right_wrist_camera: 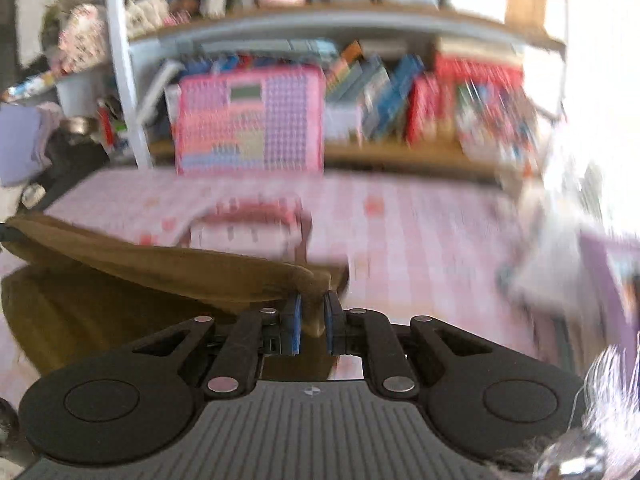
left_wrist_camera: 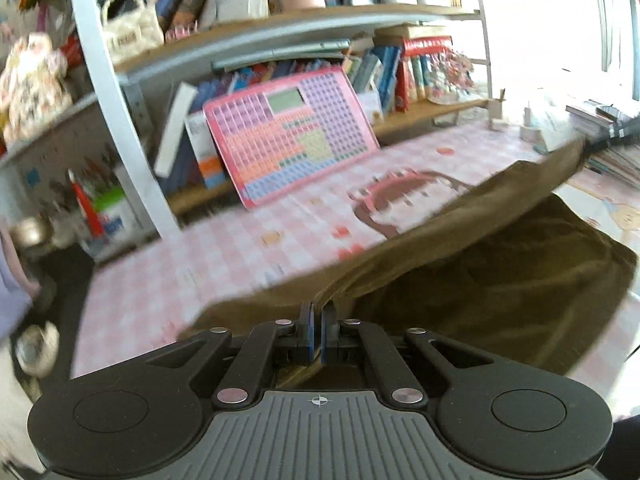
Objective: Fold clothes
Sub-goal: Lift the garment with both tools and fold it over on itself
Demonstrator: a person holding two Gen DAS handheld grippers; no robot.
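An olive-brown garment (left_wrist_camera: 480, 272) hangs lifted above the pink checked table (left_wrist_camera: 224, 256), its upper edge stretched between my two grippers. My left gripper (left_wrist_camera: 318, 312) is shut on the garment's left corner, cloth pinched between the blue pads. In the right wrist view the same garment (right_wrist_camera: 120, 276) runs off to the left, and my right gripper (right_wrist_camera: 313, 304) is shut on its right corner, a fold of cloth showing between the pads. The lower part of the garment sags in shadow under the raised edge. Both views are blurred by motion.
A pink button-grid toy board (left_wrist_camera: 296, 136) leans against a bookshelf (left_wrist_camera: 280, 28) at the back of the table. A stack of books (left_wrist_camera: 612, 136) lies at the right. Pale and purple things (right_wrist_camera: 576, 264) sit on the table's right side. A white curved post (left_wrist_camera: 116, 112) rises at the left.
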